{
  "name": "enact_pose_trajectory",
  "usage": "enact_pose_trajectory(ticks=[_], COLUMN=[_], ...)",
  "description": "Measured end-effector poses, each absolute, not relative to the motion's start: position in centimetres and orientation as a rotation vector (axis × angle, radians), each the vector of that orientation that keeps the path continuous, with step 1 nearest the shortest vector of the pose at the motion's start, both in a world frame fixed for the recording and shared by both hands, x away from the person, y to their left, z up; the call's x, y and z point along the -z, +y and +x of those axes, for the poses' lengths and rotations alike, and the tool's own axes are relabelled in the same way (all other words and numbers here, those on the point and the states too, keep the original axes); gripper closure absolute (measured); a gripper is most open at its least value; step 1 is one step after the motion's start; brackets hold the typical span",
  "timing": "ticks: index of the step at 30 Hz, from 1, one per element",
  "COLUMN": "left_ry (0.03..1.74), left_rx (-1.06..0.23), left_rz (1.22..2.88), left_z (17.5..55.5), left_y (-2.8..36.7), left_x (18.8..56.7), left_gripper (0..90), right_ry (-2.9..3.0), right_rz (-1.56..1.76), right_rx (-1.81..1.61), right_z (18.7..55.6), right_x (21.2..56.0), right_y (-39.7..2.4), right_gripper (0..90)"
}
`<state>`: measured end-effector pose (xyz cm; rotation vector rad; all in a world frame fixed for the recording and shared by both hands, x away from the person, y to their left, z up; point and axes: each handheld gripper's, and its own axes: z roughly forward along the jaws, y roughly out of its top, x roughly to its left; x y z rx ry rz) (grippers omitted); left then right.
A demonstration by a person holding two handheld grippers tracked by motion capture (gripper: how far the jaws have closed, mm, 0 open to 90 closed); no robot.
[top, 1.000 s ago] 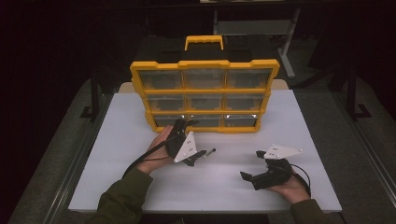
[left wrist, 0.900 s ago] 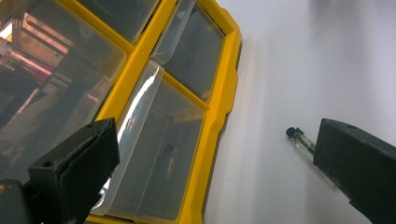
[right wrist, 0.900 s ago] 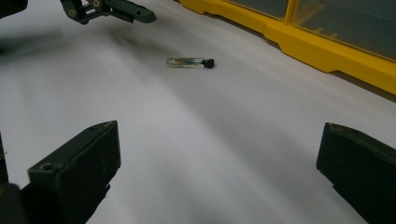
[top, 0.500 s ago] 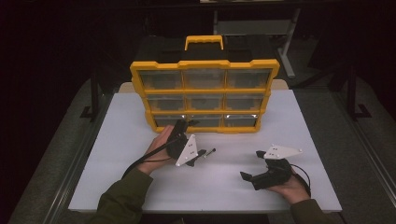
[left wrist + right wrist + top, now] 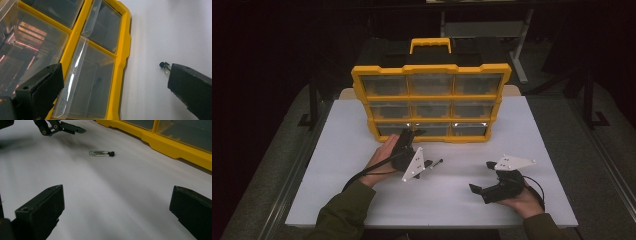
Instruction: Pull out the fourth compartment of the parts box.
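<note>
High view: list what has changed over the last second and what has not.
Almost nothing moved. The left gripper stays open at the bottom row of the yellow organizer, with at most a slight turn of its grey plate; it has taken hold of nothing. The right gripper stays open, resting on the white table. The small vial lies where it was, untouched.

I judge this a dim workshop or lab: a white worktop (image 5: 337, 150) on a metal frame carries a yellow parts organiser (image 5: 431, 95), with a dark equipment stand (image 5: 517, 45) behind the organiser.
</note>
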<state>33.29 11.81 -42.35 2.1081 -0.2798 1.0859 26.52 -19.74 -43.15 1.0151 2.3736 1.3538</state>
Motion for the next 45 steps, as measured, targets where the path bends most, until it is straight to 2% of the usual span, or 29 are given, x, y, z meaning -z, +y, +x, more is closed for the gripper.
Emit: enact_pose_trajectory(ticks=[45], left_ry=[-0.486], left_rx=[-1.321], left_rz=[2.069], left_z=[32.6], left_y=[11.3], left_x=[43.5], left_gripper=[0.4], right_ry=[2.374], right_rz=[1.015], right_rx=[-1.355], right_z=[26.5], right_x=[43.1], right_y=[-19.8], right_gripper=[0.0])
